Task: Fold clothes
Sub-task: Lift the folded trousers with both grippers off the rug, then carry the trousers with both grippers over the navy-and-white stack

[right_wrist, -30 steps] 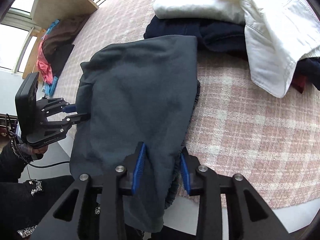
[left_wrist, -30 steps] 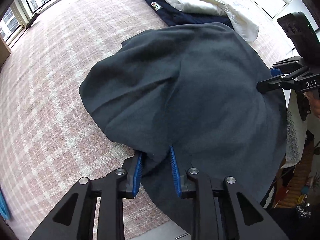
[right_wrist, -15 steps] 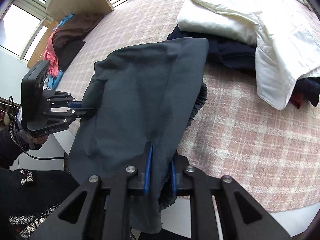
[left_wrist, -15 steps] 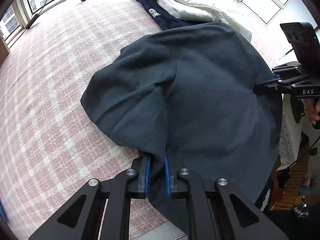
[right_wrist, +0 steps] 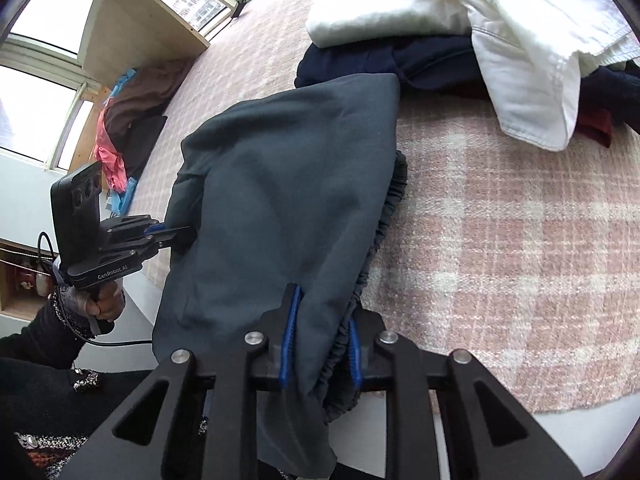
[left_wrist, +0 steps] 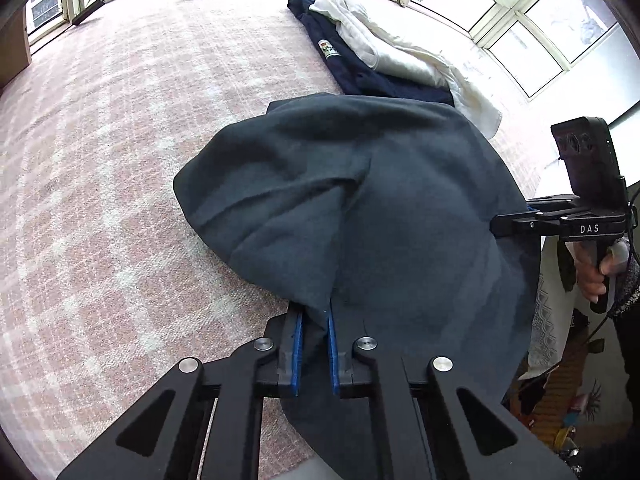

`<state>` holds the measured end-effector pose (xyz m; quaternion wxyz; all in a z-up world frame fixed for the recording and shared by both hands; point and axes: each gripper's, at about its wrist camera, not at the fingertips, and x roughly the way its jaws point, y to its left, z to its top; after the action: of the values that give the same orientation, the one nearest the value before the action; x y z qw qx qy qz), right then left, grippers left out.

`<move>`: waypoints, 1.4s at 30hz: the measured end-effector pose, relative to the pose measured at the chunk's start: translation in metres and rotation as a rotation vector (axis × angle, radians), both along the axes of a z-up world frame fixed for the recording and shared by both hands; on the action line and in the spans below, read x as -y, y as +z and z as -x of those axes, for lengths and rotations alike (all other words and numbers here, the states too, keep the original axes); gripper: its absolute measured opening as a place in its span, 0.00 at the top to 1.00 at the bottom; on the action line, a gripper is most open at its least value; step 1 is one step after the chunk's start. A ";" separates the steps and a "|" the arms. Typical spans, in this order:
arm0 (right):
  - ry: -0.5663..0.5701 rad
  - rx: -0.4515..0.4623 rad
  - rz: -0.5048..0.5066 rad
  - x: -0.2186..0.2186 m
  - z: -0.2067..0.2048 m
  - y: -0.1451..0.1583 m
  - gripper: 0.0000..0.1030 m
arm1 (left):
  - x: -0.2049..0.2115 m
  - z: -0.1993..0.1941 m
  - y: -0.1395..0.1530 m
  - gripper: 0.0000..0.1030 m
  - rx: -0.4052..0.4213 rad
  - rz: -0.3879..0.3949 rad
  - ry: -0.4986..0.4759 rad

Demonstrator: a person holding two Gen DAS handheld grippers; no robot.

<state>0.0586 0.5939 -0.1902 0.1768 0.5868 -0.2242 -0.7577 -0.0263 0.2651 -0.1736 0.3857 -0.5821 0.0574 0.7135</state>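
A dark grey garment [left_wrist: 400, 200] lies on the pink plaid bed cover [left_wrist: 100, 160], its near part hanging over the bed's edge. My left gripper [left_wrist: 314, 316] has its jaws closing, and a bunched fold of the garment's near edge is pinched between the blue pads. In the right wrist view the same garment [right_wrist: 288, 184] shows a gathered elastic waistband [right_wrist: 384, 220]. My right gripper [right_wrist: 324, 308] is shut on that waistband end. Each gripper appears in the other's view, the left gripper [right_wrist: 180, 234] and the right gripper [left_wrist: 496, 226], at opposite sides of the cloth.
A pile of white clothes [right_wrist: 400, 12] over navy clothes [right_wrist: 360, 64] lies just beyond the garment. A wooden shelf [right_wrist: 132, 40] with brown and pink clothes [right_wrist: 120, 120] stands at the far left. The bed's edge runs close under both grippers. Windows line the far side.
Both grippers' jaws have drawn in from wide apart onto the garment's near edge. The left gripper has shifted a little with the cloth, which now bunches into a peaked fold.
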 end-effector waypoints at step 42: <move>-0.221 -0.215 -0.346 -0.176 0.131 0.159 0.86 | -0.229 0.123 0.123 0.92 -0.343 -0.161 -0.190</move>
<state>-0.0727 0.7703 -0.0313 0.0123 0.4960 -0.1338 -0.8579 -0.1491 0.4940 -0.0504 0.4812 -0.4113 0.1199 0.7648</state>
